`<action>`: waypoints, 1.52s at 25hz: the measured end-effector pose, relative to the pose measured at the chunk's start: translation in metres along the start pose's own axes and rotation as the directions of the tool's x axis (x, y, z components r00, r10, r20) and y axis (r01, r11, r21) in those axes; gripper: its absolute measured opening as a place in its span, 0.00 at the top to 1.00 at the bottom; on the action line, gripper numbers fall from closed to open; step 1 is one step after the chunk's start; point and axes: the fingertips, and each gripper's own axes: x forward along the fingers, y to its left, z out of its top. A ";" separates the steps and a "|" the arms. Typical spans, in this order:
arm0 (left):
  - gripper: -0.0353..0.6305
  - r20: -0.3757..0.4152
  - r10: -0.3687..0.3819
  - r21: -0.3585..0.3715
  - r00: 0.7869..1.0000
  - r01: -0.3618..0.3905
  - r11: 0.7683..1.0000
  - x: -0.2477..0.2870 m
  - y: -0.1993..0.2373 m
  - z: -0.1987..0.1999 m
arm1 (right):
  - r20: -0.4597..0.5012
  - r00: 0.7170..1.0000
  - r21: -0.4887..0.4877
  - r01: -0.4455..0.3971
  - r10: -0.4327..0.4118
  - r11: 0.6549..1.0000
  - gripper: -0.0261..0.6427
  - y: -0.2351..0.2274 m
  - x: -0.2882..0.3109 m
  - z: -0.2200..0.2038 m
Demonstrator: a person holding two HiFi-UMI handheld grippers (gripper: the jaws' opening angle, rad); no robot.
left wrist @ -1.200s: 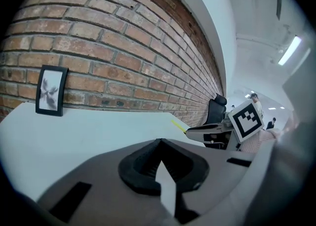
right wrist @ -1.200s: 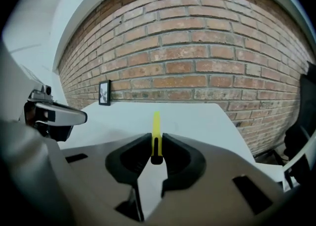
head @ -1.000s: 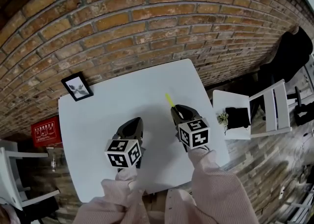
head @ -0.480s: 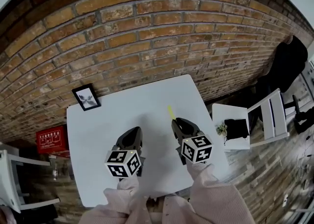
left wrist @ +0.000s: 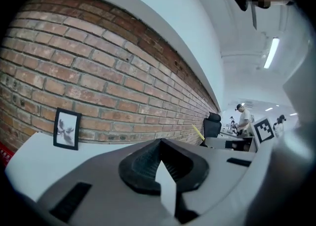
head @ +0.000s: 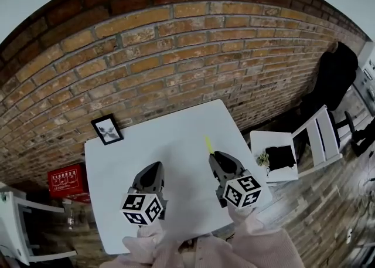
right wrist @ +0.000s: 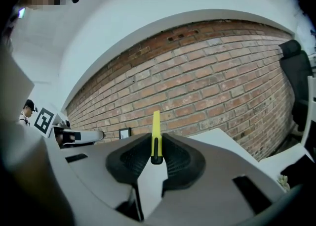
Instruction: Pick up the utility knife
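The pick-up looks done: the right gripper fingers pinch the yellow utility knife, seemingly lifted off the bench, while the left gripper, lower left, has its fingers together and empty, so next needs only a steady hold.

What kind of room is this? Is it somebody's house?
Probably an office or workshop, not a home: a white table against a bare brick wall, a black office chair, and people under strip lights farther back.

a small black-framed picture stands at the white table's far left corner, against the brick wall. a red box sits on the floor left of the table, a white chair to its right.
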 end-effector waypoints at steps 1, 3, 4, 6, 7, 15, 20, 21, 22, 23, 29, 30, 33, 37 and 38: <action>0.96 0.009 -0.007 0.016 1.000 0.006 1.000 -0.004 -0.002 0.003 | 0.015 1.000 0.002 -0.003 0.003 1.000 0.86 0.002 -0.005 0.003; 0.96 0.025 -0.016 0.036 1.000 0.016 0.999 -0.011 -0.004 0.009 | 0.046 0.999 0.003 -0.010 0.010 1.000 0.86 0.005 -0.015 0.011; 0.96 0.033 -0.020 0.040 0.999 0.019 0.999 -0.014 -0.005 0.012 | 0.060 0.998 0.000 -0.014 0.014 1.000 0.86 0.006 -0.020 0.015; 0.96 0.045 -0.025 0.052 0.999 0.023 0.998 -0.020 -0.006 0.017 | 0.082 0.996 -0.007 -0.024 0.024 1.000 0.86 0.009 -0.028 0.021; 0.96 0.049 -0.027 0.060 0.998 0.024 0.998 -0.023 -0.007 0.019 | 0.092 0.995 -0.008 -0.028 0.028 1.000 0.86 0.010 -0.033 0.024; 0.96 0.082 -0.013 0.099 0.997 0.005 0.995 -0.043 -0.011 0.031 | 0.167 0.986 -0.021 -0.019 0.022 1.000 0.86 0.010 -0.067 0.043; 0.96 0.101 -0.003 0.127 0.995 -0.010 0.992 -0.053 -0.015 0.039 | 0.209 0.978 -0.027 -0.003 0.009 1.000 0.86 0.009 -0.083 0.058; 0.96 0.107 -0.001 0.132 0.994 -0.013 0.991 -0.054 -0.015 0.041 | 0.216 0.976 -0.028 -0.001 0.007 1.000 0.86 0.008 -0.086 0.061; 0.96 0.111 0.002 0.138 0.994 -0.017 0.990 -0.056 -0.016 0.043 | 0.222 0.975 -0.031 0.002 0.005 1.000 0.86 0.008 -0.088 0.062; 0.96 0.114 0.005 0.146 0.993 -0.021 0.989 -0.058 -0.017 0.044 | 0.227 0.974 -0.035 0.005 0.003 0.999 0.86 0.008 -0.091 0.064; 0.96 0.125 0.018 0.161 0.992 -0.039 0.986 -0.067 -0.020 0.048 | 0.242 0.970 -0.061 0.016 -0.001 0.998 0.86 0.010 -0.103 0.069; 0.96 0.125 0.021 0.163 0.992 -0.042 0.986 -0.068 -0.020 0.047 | 0.242 0.970 -0.064 0.017 -0.001 0.998 0.86 0.009 -0.104 0.069; 0.96 0.127 0.027 0.165 0.992 -0.048 0.985 -0.068 -0.021 0.047 | 0.246 0.969 -0.071 0.018 0.000 0.997 0.86 0.007 -0.108 0.069; 0.96 0.127 0.039 0.168 0.991 -0.060 0.984 -0.069 -0.022 0.046 | 0.251 0.968 -0.079 0.027 -0.006 0.997 0.86 0.003 -0.109 0.071; 0.96 0.126 0.044 0.169 0.991 -0.065 0.983 -0.069 -0.021 0.046 | 0.253 0.968 -0.078 0.029 -0.008 0.997 0.86 0.002 -0.109 0.071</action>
